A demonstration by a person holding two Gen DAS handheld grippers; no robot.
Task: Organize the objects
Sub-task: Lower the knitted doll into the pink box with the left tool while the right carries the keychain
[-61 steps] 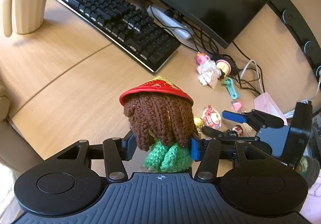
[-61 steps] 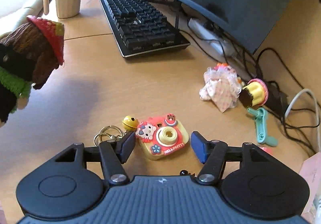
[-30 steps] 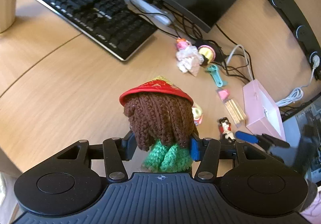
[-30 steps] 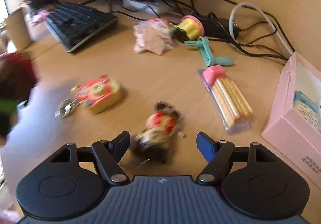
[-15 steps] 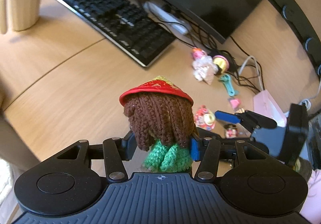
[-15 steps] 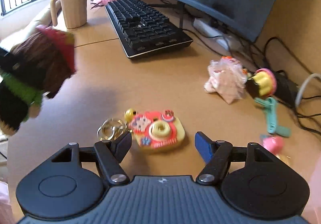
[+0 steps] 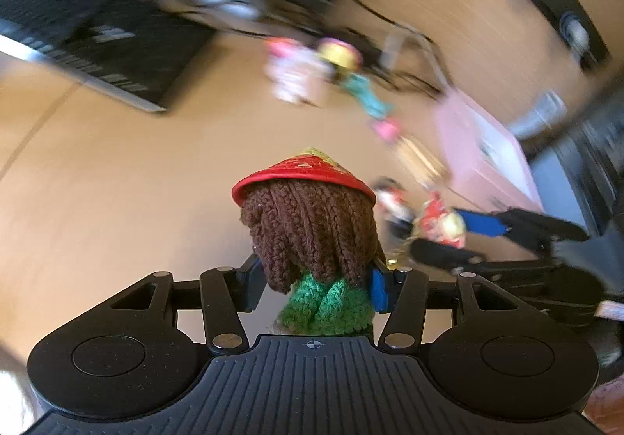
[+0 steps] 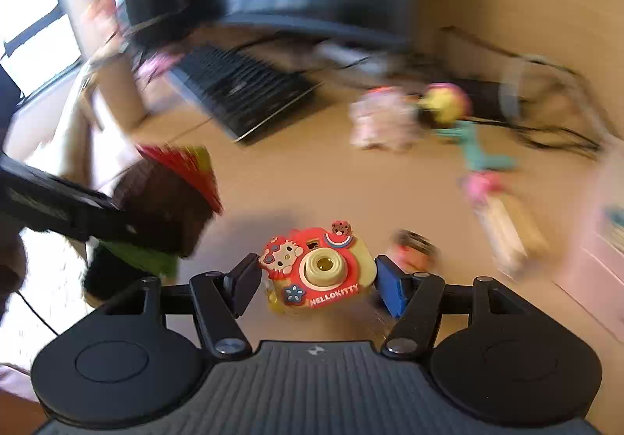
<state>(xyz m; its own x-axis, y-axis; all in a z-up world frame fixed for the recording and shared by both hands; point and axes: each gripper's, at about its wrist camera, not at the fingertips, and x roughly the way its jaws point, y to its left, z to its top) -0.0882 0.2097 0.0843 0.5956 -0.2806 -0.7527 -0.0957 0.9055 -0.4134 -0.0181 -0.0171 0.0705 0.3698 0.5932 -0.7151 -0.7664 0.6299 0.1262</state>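
My left gripper (image 7: 314, 288) is shut on a crocheted doll (image 7: 312, 228) with brown hair, a red hat and a green body, held above the desk. My right gripper (image 8: 318, 279) is shut on a red and yellow Hello Kitty toy camera (image 8: 318, 269), lifted off the desk. The doll also shows at the left of the right wrist view (image 8: 167, 208). The right gripper and its camera show at the right of the left wrist view (image 7: 440, 226). Both views are motion-blurred.
On the wooden desk (image 7: 117, 181) lie a black keyboard (image 8: 241, 91), a frilly pink toy (image 8: 380, 119), a yellow-pink toy (image 8: 444, 103), a teal clip (image 8: 479, 154), a small red figure (image 8: 413, 244), a packet of sticks (image 8: 507, 224) and a pink box (image 7: 487, 150). A monitor stands behind.
My right gripper has closed on the Hello Kitty camera and lifted it. Both grippers have swung to the right, toward the pink box. The doll stays in the left gripper.
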